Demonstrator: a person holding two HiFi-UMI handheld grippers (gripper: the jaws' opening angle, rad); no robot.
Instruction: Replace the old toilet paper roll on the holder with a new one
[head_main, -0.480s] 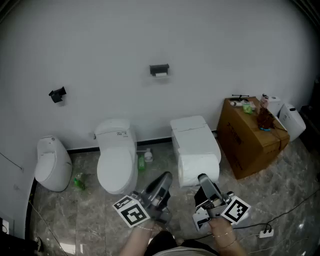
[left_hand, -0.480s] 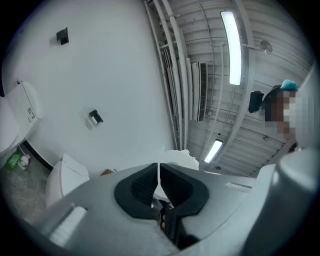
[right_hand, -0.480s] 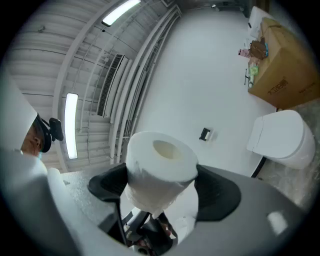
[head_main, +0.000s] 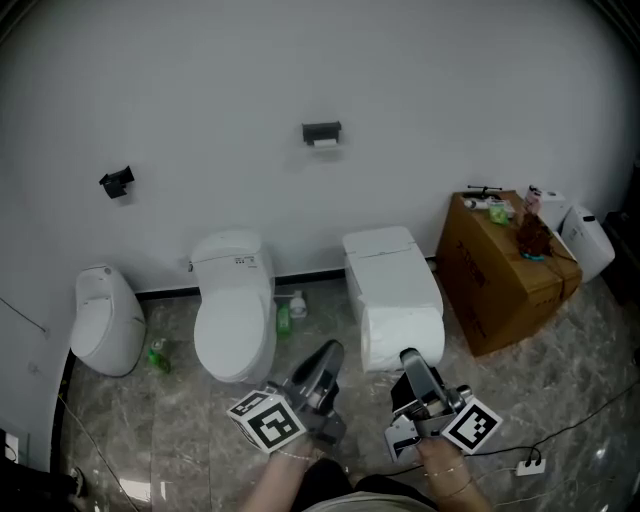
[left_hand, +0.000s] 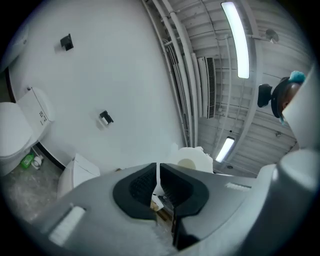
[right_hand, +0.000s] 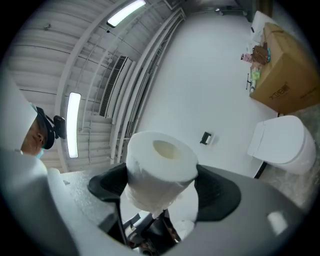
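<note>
High on the white wall, the black holder (head_main: 321, 133) shows a sliver of white paper under it; it also appears small in both gripper views (left_hand: 105, 118) (right_hand: 205, 138). My right gripper (head_main: 411, 362) (right_hand: 162, 186) is shut on a full white toilet paper roll (head_main: 402, 336) (right_hand: 161, 160), whose core hole faces up toward the wall, with a dark pad (right_hand: 218, 192) pressed against each side. Left of it my left gripper (head_main: 326, 358) (left_hand: 158, 186) has its jaws shut with nothing between them. Past those jaws the roll (left_hand: 192, 159) is visible.
Two white toilets (head_main: 234, 312) (head_main: 388, 268) stand against the wall below the holder, and a white floor unit (head_main: 105, 322) is at the left. A cardboard box (head_main: 505, 272) with clutter on top stands to the right. Green bottles (head_main: 284, 318) lie on the marble floor. A black fitting (head_main: 117, 182) is on the wall.
</note>
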